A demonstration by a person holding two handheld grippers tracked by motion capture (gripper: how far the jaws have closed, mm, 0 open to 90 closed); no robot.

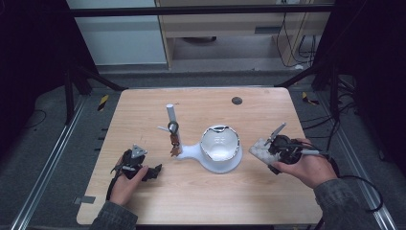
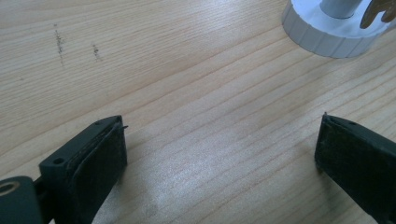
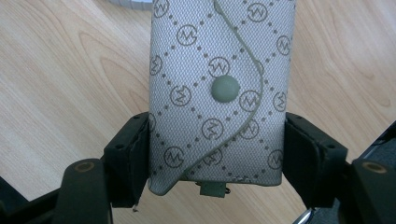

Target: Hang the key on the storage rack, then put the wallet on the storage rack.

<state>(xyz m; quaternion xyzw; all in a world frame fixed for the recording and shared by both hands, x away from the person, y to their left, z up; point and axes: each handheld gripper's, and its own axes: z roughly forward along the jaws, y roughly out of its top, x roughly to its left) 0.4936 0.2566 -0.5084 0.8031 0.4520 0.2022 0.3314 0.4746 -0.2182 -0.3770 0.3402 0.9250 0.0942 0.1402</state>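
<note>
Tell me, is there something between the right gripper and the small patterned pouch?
No, nothing visible stands between them. The right gripper is already shut on the patterned pouch, with one black jaw pressing on each long side of it. In the high view the pouch sits right of the white bowl stand, apart from it.

The high view looks forward and down over the whole table [image 1: 201, 201]; both gripper views sit close above that same tabletop.

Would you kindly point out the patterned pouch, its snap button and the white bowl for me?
patterned pouch [image 3: 187, 60], right gripper view, on its woven front.
snap button [image 3: 225, 88], right gripper view, on the button's centre.
white bowl [image 1: 219, 149], high view, on its inner wall.
</note>
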